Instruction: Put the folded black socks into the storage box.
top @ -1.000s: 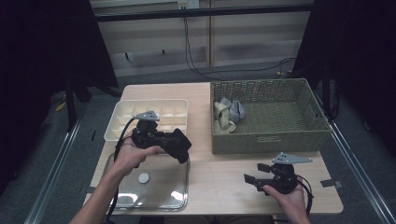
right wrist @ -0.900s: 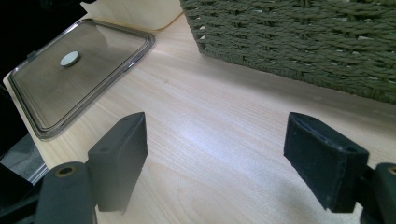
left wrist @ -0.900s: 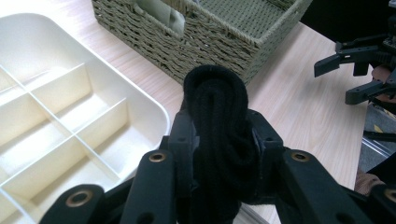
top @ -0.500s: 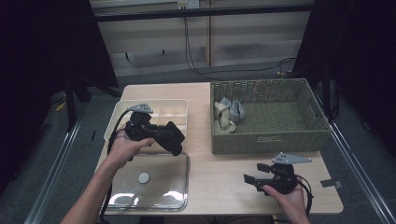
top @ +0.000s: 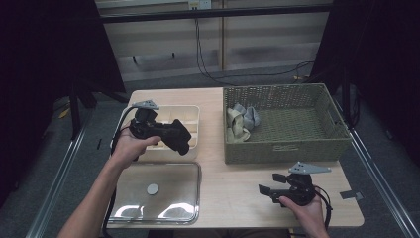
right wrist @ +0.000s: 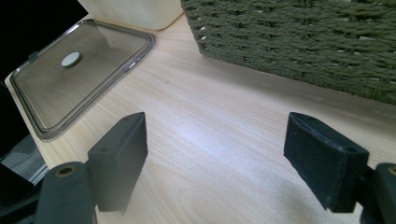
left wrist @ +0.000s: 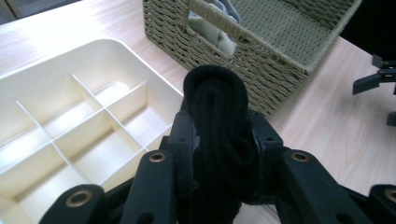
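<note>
- Left claw (top: 181, 141) clamped on a rolled black sock (left wrist: 219, 121); jaws press it from both sides, and the roll sticks up between them in the left gripper view.
- Sock is held in the air over the right part of the cream divider box (top: 190, 113), near its edge that faces the basket. It sits in no compartment.
- Divider box (left wrist: 60, 84) has thin inner walls that make several cells; the ones in view have nothing in them.
- Wicker basket (top: 285, 148) stands just right of the box on the tabletop (top: 233, 198). Pale and grey rolled socks (top: 241, 121) lie bunched in its left end.
- Clear lid (top: 168, 171) lies flat on the tabletop in front of the box, small round disc (top: 152, 188) at its middle.
- Right claw (top: 267, 184) stands open, nothing between the jaws. It hovers low over bare tabletop in front of the basket, jaws pointing toward the lid.
- Right gripper view: lid (right wrist: 116, 46) at upper left, basket wall (right wrist: 299, 42) across the top, wood between the two pads.
- The two claws are well apart.
</note>
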The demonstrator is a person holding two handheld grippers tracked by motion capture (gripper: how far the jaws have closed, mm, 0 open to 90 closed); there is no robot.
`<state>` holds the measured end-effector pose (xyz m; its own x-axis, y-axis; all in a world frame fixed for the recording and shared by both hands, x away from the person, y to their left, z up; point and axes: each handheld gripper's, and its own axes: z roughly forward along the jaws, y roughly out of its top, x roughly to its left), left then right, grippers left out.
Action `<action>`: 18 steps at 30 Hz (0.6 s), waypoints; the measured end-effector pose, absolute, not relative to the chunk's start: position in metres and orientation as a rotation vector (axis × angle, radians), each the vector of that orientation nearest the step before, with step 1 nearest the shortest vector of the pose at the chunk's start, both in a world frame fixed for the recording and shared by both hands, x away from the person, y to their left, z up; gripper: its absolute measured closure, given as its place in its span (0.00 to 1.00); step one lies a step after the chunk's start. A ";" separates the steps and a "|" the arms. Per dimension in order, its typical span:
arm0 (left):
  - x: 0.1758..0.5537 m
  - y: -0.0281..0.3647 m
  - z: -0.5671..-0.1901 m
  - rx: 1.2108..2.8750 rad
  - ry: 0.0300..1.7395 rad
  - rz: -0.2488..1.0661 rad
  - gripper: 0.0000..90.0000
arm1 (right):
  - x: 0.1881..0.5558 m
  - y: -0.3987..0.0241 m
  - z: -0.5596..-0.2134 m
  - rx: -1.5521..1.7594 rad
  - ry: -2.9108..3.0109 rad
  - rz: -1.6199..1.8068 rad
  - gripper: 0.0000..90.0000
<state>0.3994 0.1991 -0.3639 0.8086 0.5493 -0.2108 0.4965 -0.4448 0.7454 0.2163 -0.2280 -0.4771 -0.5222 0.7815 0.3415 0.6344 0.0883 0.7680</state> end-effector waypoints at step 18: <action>0.435 0.201 -0.367 2.140 0.850 0.119 0.75 | 0.218 -0.227 -0.479 1.438 2.210 1.418 0.23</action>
<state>0.4346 0.2012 -0.3675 0.7685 0.6098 -0.1938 0.5333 -0.4432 0.7205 0.2178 -0.2268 -0.4785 -0.5301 0.7750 0.3442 0.6358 0.0946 0.7661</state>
